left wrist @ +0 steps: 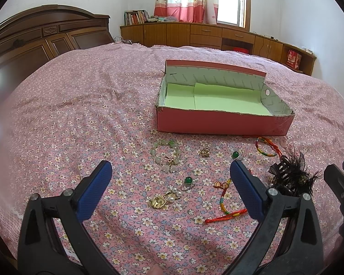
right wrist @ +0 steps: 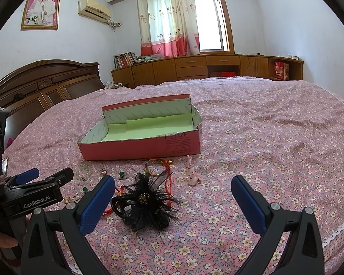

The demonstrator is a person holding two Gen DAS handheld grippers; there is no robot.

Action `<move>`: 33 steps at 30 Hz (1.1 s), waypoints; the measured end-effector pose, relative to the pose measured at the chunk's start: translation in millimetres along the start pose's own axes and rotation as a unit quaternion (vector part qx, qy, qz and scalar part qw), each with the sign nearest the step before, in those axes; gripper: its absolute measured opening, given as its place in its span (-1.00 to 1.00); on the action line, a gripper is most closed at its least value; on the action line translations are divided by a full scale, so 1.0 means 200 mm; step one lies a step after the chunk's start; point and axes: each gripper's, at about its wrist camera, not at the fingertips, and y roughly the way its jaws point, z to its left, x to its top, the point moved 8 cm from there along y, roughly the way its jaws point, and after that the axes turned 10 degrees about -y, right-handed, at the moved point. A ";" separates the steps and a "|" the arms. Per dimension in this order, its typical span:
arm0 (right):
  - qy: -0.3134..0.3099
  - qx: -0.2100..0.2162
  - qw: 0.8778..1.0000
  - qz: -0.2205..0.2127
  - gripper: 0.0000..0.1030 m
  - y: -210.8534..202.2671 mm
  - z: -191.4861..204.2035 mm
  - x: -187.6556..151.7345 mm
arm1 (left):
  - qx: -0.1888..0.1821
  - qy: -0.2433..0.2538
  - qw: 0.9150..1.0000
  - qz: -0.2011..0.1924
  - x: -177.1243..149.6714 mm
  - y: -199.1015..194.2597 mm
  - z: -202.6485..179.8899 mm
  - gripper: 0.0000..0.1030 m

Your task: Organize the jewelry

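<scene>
An open pink box (left wrist: 222, 123) (right wrist: 137, 147) with a green lining lies on the floral bedspread. In front of it are scattered a pale bead bracelet (left wrist: 166, 157), a gold pendant (left wrist: 205, 152), a green-stone ring (left wrist: 188, 181), a gold and pearl brooch (left wrist: 160, 200), rainbow cord bangles (left wrist: 266, 147) (right wrist: 157, 166), a black feather hair clip (right wrist: 144, 202) (left wrist: 291, 176) and pink figurines (right wrist: 191, 174). My left gripper (left wrist: 170, 171) is open above the bracelet and brooch. My right gripper (right wrist: 173, 186) is open, the feather clip lying just inside its left finger.
The bed (right wrist: 263, 137) stretches far to the right and behind the box. A dark wooden headboard (left wrist: 34, 39) stands at the left. Low wooden cabinets (right wrist: 206, 67) with books line the far wall under a curtained window. The left gripper's body (right wrist: 32, 192) sits at the right view's left edge.
</scene>
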 end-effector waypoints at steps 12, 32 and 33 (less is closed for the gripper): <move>0.002 0.000 1.000 -0.001 1.00 0.00 0.01 0.01 | 0.003 0.005 1.000 0.000 0.03 0.00 0.02 0.86; -0.001 -0.045 0.999 0.026 1.00 0.16 -0.18 0.12 | 0.003 0.008 0.999 0.050 0.10 0.19 0.07 0.86; -0.003 -0.047 0.998 0.030 1.00 0.17 -0.18 0.12 | 0.004 0.009 0.998 0.054 0.10 0.20 0.07 0.86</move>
